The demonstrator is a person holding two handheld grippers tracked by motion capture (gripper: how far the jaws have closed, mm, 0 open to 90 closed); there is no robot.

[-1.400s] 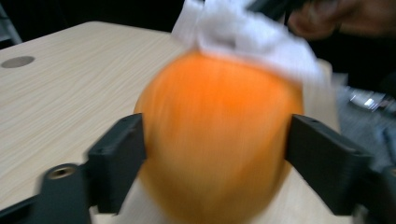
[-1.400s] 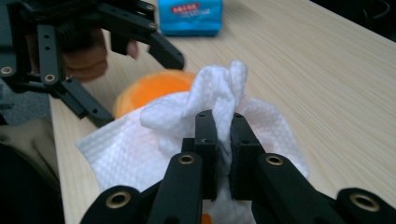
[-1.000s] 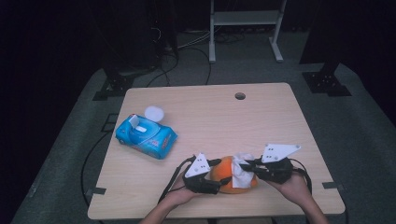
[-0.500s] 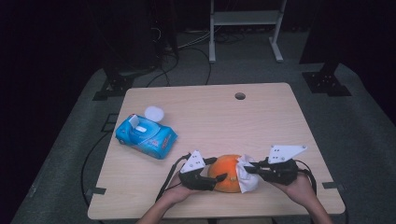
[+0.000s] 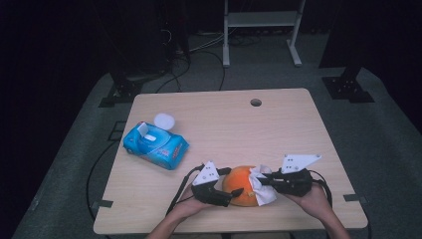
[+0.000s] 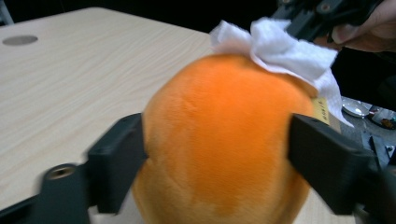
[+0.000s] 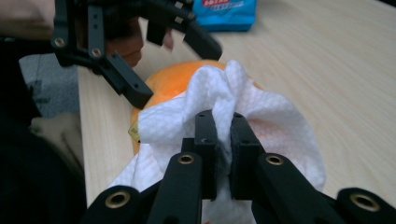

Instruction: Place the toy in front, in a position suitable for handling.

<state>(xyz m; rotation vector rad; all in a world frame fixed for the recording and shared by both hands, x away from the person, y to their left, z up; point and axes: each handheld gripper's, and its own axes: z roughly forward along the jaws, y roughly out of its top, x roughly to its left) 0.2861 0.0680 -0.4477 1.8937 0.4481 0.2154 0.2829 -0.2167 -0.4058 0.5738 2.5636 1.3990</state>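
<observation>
High view: left gripper (image 5: 234,191) fingers just widened, flanking orange plush (image 5: 241,185); right gripper (image 5: 263,180) fingers pinch white wipe (image 5: 262,186).

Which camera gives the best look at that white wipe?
The right gripper view: the white wipe fills the middle, pinched in that tool's jaws over the orange plush ball. The left gripper view shows its bunched top; the high view shows a small patch.

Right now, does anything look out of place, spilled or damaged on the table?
Nothing looks spilled or damaged. One small thing: the blue wipes pack lies with its lid flipped open. Otherwise the left gripper straddles the orange plush ball while the right gripper pinches a white wipe against it.
</observation>
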